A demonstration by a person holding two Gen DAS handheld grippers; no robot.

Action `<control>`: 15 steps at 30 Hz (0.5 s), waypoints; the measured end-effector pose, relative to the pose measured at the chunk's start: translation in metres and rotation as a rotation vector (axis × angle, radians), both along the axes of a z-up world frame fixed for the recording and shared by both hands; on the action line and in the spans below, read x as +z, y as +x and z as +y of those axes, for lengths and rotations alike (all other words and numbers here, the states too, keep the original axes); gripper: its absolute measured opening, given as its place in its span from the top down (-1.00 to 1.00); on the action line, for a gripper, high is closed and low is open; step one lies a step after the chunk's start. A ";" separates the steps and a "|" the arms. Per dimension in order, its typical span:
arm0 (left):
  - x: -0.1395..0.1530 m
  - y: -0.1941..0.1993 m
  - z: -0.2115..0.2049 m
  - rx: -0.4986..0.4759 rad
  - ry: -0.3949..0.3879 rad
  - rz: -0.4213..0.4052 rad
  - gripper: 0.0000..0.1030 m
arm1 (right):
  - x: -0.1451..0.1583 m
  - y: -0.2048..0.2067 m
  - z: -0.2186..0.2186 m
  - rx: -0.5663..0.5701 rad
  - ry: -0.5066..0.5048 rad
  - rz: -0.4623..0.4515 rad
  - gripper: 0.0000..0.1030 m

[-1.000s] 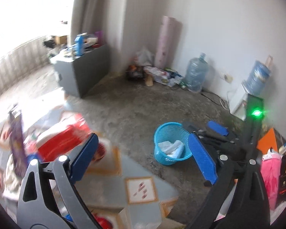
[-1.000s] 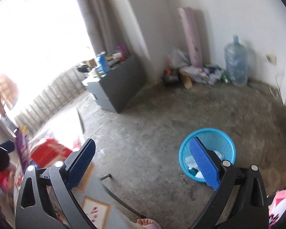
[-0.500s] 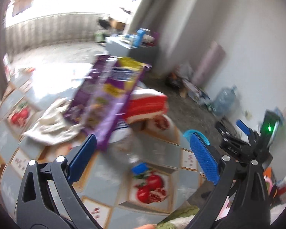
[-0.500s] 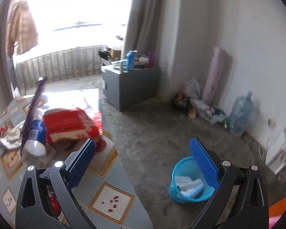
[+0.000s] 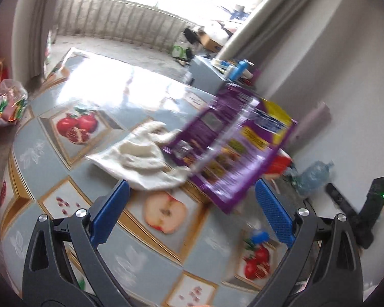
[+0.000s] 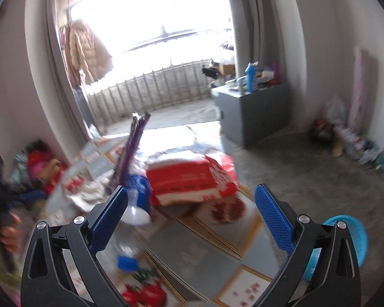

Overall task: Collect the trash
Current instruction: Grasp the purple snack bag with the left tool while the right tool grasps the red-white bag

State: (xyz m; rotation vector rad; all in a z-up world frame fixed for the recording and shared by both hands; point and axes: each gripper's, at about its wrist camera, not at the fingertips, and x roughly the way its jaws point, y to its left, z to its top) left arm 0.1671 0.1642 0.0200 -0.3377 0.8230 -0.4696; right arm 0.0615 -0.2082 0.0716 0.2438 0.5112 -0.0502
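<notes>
A purple snack bag (image 5: 233, 143) stands on the fruit-patterned table (image 5: 53, 158), next to a crumpled white cloth (image 5: 140, 161). A clear bottle with a blue cap (image 5: 259, 236) lies nearer. My left gripper (image 5: 192, 215) is open and empty above the table, just short of the bag. In the right wrist view the bag (image 6: 130, 153) shows edge-on, beside a red packet (image 6: 192, 181) and the bottle's cap (image 6: 126, 262). My right gripper (image 6: 192, 217) is open and empty. The blue trash basket (image 6: 355, 240) sits on the floor at right.
A grey cabinet (image 6: 253, 110) with clutter stands by the curtain. Water jugs (image 5: 312, 176) and bags line the far wall. A bag of wrappers (image 5: 7, 102) lies left of the table. The other hand-held gripper (image 5: 366, 212) shows at right.
Both grippers have swung left from the basket and floor toward the table. The purple bag and cloth now sit centred in the left view. Both stay open.
</notes>
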 end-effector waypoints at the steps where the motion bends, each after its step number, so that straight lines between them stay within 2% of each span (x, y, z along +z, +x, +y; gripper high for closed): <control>1: -0.003 0.007 0.002 0.019 0.014 -0.004 -0.83 | -0.002 0.010 -0.005 0.012 0.029 0.006 -0.87; 5: -0.014 0.038 0.004 0.085 0.078 -0.024 -0.83 | -0.013 0.064 -0.037 0.037 0.191 0.060 -0.87; 8: -0.025 0.065 0.005 0.131 0.107 -0.004 -0.83 | -0.030 0.102 -0.054 0.036 0.291 0.109 -0.81; 11: -0.035 0.089 0.000 0.132 0.115 0.011 -0.83 | -0.046 0.135 -0.065 0.032 0.360 0.149 -0.73; 15: -0.048 0.111 -0.020 0.083 0.142 0.024 -0.83 | -0.072 0.170 -0.070 0.043 0.428 0.244 -0.55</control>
